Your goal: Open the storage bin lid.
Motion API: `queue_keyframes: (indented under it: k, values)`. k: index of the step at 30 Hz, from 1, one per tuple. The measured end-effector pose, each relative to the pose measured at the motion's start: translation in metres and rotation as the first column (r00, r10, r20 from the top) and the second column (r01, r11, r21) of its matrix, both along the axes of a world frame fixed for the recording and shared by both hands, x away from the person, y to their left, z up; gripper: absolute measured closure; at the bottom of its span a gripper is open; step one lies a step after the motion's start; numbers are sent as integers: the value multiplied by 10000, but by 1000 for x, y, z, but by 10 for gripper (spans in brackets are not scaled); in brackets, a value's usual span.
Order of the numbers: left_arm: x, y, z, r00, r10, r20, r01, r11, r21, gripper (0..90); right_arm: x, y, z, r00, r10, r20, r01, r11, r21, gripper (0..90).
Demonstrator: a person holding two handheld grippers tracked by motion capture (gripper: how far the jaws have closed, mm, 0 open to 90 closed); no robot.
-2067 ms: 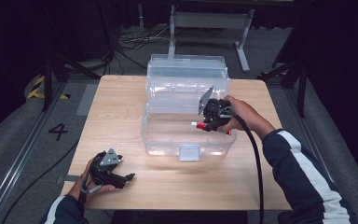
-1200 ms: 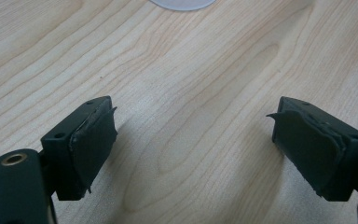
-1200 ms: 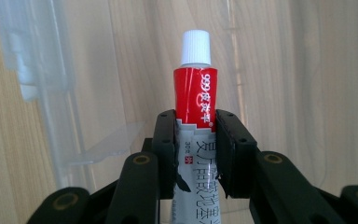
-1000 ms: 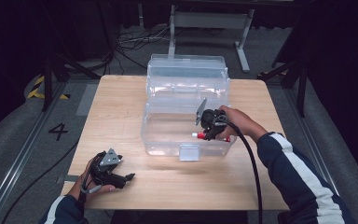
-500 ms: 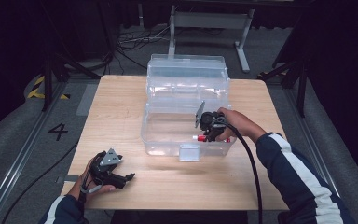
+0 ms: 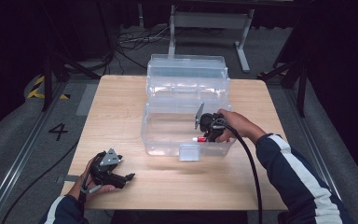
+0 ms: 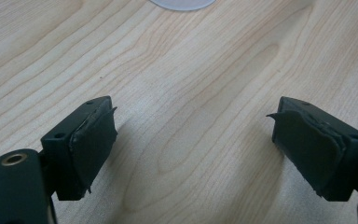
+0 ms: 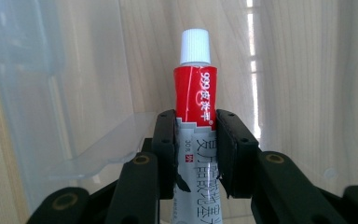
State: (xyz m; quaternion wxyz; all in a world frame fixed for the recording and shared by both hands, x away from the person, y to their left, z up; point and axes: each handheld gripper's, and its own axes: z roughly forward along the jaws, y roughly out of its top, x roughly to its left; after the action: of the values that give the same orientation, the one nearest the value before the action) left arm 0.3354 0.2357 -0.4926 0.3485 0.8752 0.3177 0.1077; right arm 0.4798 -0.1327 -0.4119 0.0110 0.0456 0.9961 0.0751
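Right tongs [image 8: 196,140] pinch a red-and-white tube with white cap [image 8: 195,88] inside the clear plastic box [image 6: 168,140] (lid raised). Left tongs [image 7: 193,140] spread, resting on the light wooden tabletop [image 6: 121,107].

Left hand [image 6: 94,179] low at the near-left of the table, resting there, its left gripper [image 6: 129,177] lying on its side with the tips pointing right. Jaws spread wide, nothing between the pads [image 7: 92,140]. Over on the right, a striped sleeve [image 6: 291,163] reaches forward, right hand [image 6: 235,126] wrapped around the right gripper [image 6: 208,136], angled down and leftward. Its jaws are clamped tight on a red-and-white tube [image 8: 195,100].
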Motion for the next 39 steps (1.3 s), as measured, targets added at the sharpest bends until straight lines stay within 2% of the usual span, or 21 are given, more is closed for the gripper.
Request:
queue_keyframes:
  k: [5, 11, 19, 27, 30, 31, 34, 35, 38, 39]
  values:
    - [0, 0, 0, 10000, 3, 0, -3, 10000, -5, 136, 0, -1, -1, 9998, -197, 61, 198, 9998, -95, 684]
    - [0, 0, 0, 10000, 15, 11, -15, 10000, -7, 136, 0, -8, 2, 9994, -350, 82, 349, 9993, 127, 686]
    - [0, 0, 0, 10000, 7, -6, -7, 10000, -8, 136, -3, -16, 11, 9975, -628, 312, 606, 9958, 690, 675]
    - [0, 0, 0, 10000, 5, -1, -5, 10000, -5, 136, -7, -30, 22, 9936, -976, 562, 888, 9858, 1426, 661]
    - [0, 0, 0, 10000, 8, 0, -8, 10000, -4, 136, -11, -37, 29, 9910, -1175, 647, 1028, 9752, 1960, 659]
    - [0, 0, 0, 10000, 8, 0, -8, 10000, -4, 136, -11, -37, 29, 9910, -1175, 647, 1028, 9752, 1960, 659]
    - [0, 0, 0, 10000, 24, 0, -24, 10000, -7, 136, -14, -47, 34, 9871, -1366, 841, 1100, 9578, 2655, 646]
    - [0, 0, 0, 10000, 24, 0, -24, 10000, -7, 136, -14, -47, 34, 9871, -1366, 841, 1100, 9578, 2655, 646]
    - [0, -1, 1, 9999, 101, -52, -100, 9999, 88, 136, -16, -56, 39, 9821, -1568, 1045, 1144, 9367, 3309, 630]
    - [0, -2, 1, 9998, 124, -137, -123, 9999, 90, 136, -17, -60, 41, 9785, -1727, 1125, 1216, 9245, 3614, 622]
